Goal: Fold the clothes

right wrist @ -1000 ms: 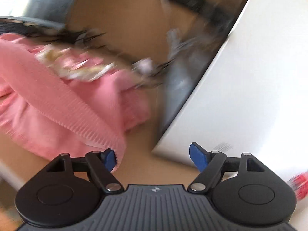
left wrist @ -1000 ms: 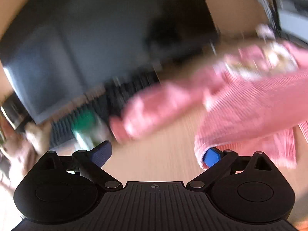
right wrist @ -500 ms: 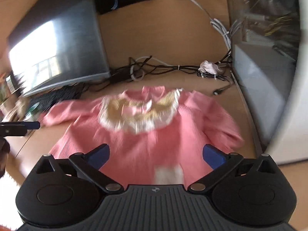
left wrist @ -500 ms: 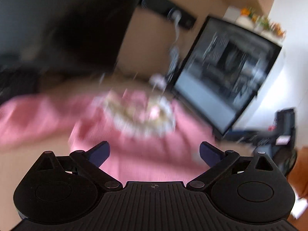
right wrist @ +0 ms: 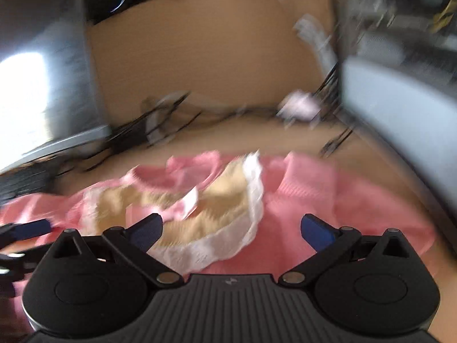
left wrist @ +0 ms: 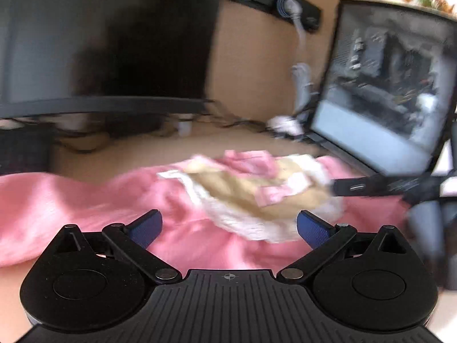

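Observation:
A pink knit sweater (left wrist: 85,208) with a cream, lace-edged collar (left wrist: 242,200) lies flat on the wooden desk (left wrist: 171,148). My left gripper (left wrist: 228,227) hovers open just above its chest, below the collar, with nothing between the blue pads. From the right, one of the right gripper's fingers (left wrist: 371,184) reaches toward the collar's edge. In the right wrist view the sweater (right wrist: 328,200) and collar (right wrist: 222,208) fill the middle. My right gripper (right wrist: 231,230) is wide open over the collar and grips nothing. One of the left gripper's fingers (right wrist: 31,228) shows at the left edge. Both views are blurred.
A dark monitor (left wrist: 100,43) stands at the back left with a keyboard (left wrist: 22,148) below it. A second screen (left wrist: 385,85) stands at the right, close to the sweater's shoulder. Tangled cables (right wrist: 160,125) and a power strip (left wrist: 274,0) lie along the back.
Both views have swung from the sweater's sides to face its collar and moved closer. The right gripper's jaws have gone from partly open at the sweater's edge to wide open.

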Motion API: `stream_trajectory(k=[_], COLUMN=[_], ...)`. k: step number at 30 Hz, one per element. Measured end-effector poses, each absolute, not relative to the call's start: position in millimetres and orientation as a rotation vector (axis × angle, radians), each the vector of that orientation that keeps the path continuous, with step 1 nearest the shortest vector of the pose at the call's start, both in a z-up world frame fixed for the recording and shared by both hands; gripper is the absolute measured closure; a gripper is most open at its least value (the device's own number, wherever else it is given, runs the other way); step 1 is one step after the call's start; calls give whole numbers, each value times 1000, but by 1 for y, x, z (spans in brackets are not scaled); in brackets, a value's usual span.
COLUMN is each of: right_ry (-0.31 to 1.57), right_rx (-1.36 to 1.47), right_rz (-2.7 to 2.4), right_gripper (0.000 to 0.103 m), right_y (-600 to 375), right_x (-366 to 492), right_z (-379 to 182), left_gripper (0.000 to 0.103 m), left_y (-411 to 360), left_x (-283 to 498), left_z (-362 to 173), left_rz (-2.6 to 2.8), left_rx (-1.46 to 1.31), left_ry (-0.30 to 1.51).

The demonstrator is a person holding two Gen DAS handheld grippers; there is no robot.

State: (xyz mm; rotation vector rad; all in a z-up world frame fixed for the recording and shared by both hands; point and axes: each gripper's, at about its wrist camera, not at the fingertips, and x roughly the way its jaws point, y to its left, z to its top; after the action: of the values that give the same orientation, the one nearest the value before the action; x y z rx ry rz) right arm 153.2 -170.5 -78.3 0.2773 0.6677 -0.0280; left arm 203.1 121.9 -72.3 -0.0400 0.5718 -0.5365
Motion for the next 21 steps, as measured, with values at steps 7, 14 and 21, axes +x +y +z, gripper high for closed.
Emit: stream_trajectory(k=[7, 14, 21], right_ry=[780, 853, 846], right_rx=[171, 250, 235], right_rz=[-205, -289, -306], right_gripper=[10, 47, 39], right_y=[-245, -277, -279], right_x=[87, 71, 50], right_z=[-40, -56, -65], left_gripper=[0, 0, 0], left_y=[157, 31, -138], left_x=[195, 228, 242], left_z=[-71, -28, -60], left_rz=[-381, -773, -1110], left_rx=[-59, 225, 735], left_ry=[687, 672, 681])
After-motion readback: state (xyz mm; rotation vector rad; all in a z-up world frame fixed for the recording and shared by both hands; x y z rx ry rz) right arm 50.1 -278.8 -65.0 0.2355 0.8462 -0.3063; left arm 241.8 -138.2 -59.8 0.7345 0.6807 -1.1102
